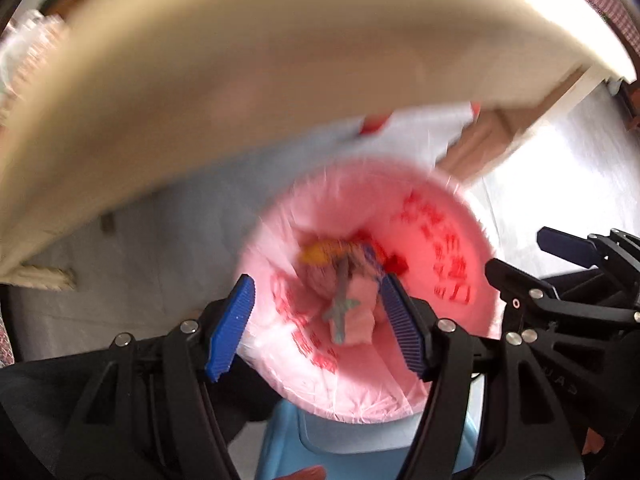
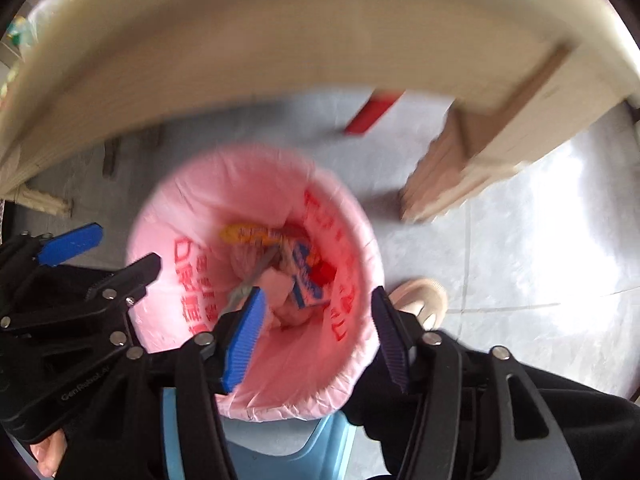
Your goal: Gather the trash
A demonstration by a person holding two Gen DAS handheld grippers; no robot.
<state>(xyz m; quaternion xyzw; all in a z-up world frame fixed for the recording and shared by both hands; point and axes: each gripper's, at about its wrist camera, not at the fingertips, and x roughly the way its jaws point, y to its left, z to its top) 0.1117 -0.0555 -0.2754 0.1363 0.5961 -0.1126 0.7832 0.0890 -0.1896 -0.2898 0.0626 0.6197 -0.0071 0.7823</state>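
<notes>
Pale wood fills the top of both your views: one bench point(image 2: 280, 40) arching overhead, with one blocky leg point(image 2: 448, 176) standing on the grey tiled floor point(image 2: 540, 240). Below it sits one bin lined with a pink bag point(image 2: 224, 184) printed in red characters, resting on a light blue stool point(image 2: 288, 448). Both your claws hang over its mouth. Your left claw point(image 1: 316, 324) is spread wide with nothing between its blue pads; your right claw point(image 2: 320, 336) is likewise wide open and empty. One beige shoe point(image 2: 424, 296) shows just beside the bin. Trash lies at the bottom of the bag: one yellow wrapper point(image 2: 248, 234), one blue-and-white carton point(image 2: 306, 276), one grey plastic utensil point(image 1: 340, 312) lying across pink tissue point(image 1: 360, 320), and one small red scrap point(image 2: 324, 270). Motion blur hides finer detail.
</notes>
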